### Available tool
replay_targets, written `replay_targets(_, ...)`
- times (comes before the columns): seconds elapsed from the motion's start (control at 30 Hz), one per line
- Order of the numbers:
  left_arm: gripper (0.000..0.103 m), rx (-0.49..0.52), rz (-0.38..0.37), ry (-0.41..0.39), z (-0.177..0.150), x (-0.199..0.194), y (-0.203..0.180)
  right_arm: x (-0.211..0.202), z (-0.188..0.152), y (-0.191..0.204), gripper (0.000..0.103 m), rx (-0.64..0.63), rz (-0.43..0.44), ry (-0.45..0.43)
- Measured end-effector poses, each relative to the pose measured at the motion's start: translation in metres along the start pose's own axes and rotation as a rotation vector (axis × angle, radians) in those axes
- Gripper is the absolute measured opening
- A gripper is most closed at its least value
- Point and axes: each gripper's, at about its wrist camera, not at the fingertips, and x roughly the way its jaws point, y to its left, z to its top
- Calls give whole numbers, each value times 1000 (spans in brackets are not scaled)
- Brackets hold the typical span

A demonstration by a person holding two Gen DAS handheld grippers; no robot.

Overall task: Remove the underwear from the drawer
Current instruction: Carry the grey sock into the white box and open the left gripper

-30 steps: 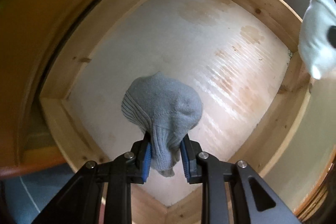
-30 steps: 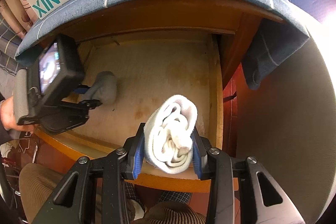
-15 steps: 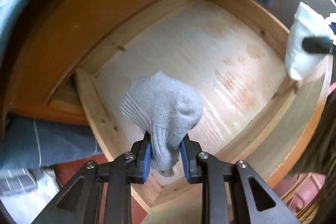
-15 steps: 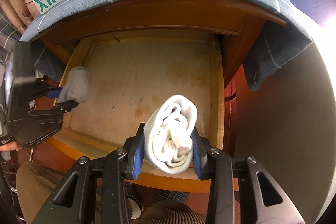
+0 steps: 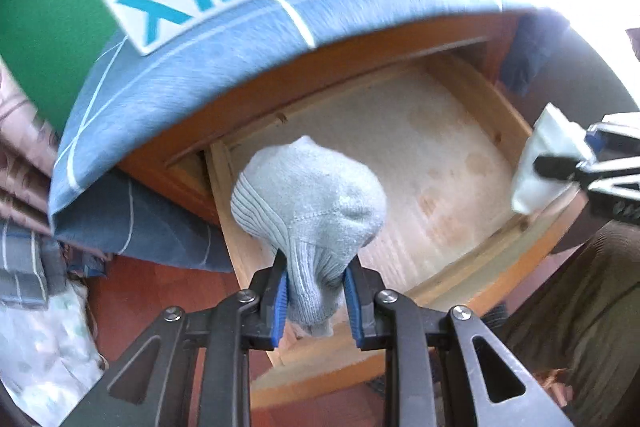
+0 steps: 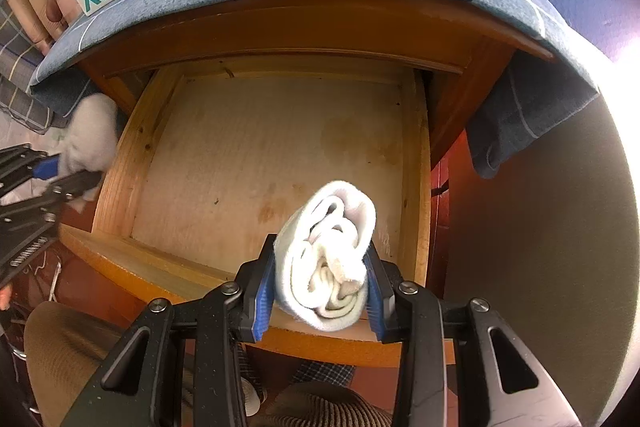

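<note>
The left gripper [image 5: 314, 301] pinches the grey sock bundle [image 5: 310, 203] by its cuff, beside the drawer [image 6: 414, 195]. The right gripper [image 6: 320, 293] clamps the white rolled bundle [image 6: 330, 255] above the front rim, so both clear the walls.

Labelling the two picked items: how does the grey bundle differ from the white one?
Colour: the grey sock bundle is pale grey with ribbed knit; the white bundle is plain white terry.
Shape: the grey one is balled up, cuff end pinched; the white one is a loose roll, its coiled end showing.
Place: grey hangs beside the drawer's left wall; white is above its front right corner.
Shared: each clamped in a hand-held gripper.
</note>
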Motion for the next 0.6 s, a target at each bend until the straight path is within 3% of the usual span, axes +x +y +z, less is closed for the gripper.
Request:
replay_targets(0.27, 24, -96, -20, -99, 15, -52, 16, 0, -1, 2, 35, -6, -4, 3)
replay_targets(0.6, 24, -80, -44, -178, 30, -118, 19, -1, -1, 2, 35, -1, 3, 0)
